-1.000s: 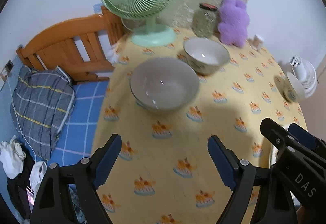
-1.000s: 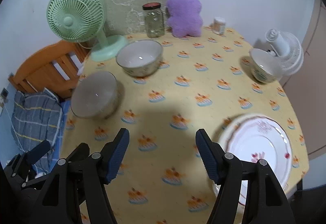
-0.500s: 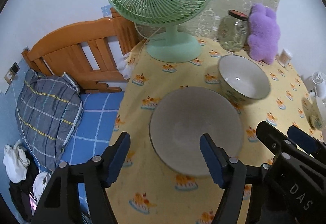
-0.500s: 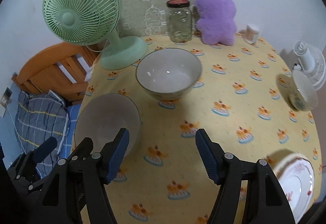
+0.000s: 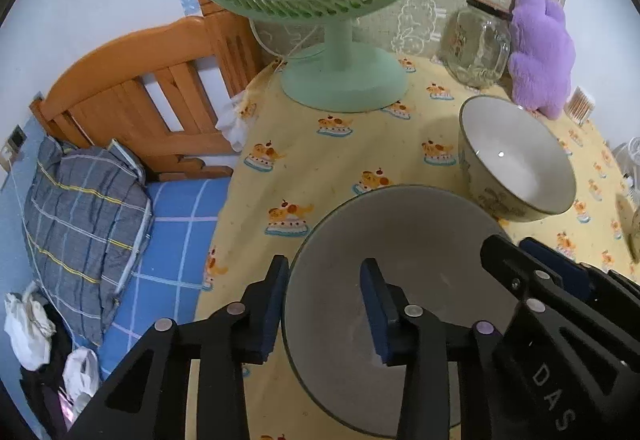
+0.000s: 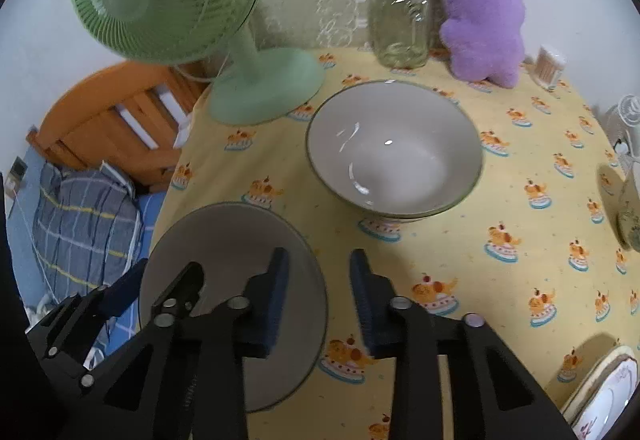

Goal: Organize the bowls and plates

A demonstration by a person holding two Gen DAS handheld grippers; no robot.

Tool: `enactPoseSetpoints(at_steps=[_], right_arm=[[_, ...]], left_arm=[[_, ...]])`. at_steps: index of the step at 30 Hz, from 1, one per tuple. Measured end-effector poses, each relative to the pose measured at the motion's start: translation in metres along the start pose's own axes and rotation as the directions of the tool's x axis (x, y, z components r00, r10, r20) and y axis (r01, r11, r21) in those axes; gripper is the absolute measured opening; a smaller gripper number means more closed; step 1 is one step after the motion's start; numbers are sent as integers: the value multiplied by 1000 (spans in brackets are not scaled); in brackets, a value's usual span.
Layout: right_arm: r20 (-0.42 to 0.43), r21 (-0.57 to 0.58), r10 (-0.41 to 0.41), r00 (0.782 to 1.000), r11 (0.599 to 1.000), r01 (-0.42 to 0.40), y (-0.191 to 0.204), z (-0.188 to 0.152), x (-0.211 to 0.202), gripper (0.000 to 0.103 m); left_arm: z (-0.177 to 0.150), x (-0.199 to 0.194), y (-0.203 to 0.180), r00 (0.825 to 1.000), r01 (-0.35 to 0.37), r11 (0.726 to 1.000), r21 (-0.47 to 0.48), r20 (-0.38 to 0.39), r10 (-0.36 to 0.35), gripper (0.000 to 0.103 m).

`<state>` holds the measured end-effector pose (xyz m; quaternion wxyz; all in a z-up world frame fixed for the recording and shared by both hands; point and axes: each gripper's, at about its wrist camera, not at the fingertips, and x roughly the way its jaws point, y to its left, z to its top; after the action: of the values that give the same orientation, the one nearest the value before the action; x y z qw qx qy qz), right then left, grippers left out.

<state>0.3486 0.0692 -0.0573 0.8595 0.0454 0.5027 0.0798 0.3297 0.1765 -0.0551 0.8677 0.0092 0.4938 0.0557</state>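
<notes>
Now both tongs (image 5: 324,304) (image 6: 320,300), just closing, straddle the grey bowl's (image 5: 400,240) rim.

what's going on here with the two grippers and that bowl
A person is going for the grey bowl on the yellow-clothed table with both tools. The left hand-held gripper straddles its left rim, and the right hand-held gripper its right rim. Both sets of jaws have just been closing, but neither clamps the rim yet. The patterned bowl behind sits untouched.

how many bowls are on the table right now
3. The grey bowl sits nearest, at the table's left edge. The white bowl stands mid-table, before the glass jar. A third bowl is cut off at the right edge. Others may be out of frame.
</notes>
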Motion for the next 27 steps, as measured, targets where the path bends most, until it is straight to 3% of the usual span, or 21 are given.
enactPoseSetpoints(at_steps=[2, 14, 27], right_arm=[[-7, 4, -2, 1000, 1000, 2, 2, 0, 4, 18], [-32, 13, -23, 999, 1000, 23, 3, -6, -4, 18], [-30, 20, -49, 998, 999, 50, -17, -44, -50, 18]], left_arm=[[0, 1, 2, 1000, -4, 1000, -3, 1, 4, 32], [-7, -12, 3, 999, 21, 1000, -8, -24, -22, 29], [-46, -52, -20, 998, 60, 998, 8, -35, -59, 29]])
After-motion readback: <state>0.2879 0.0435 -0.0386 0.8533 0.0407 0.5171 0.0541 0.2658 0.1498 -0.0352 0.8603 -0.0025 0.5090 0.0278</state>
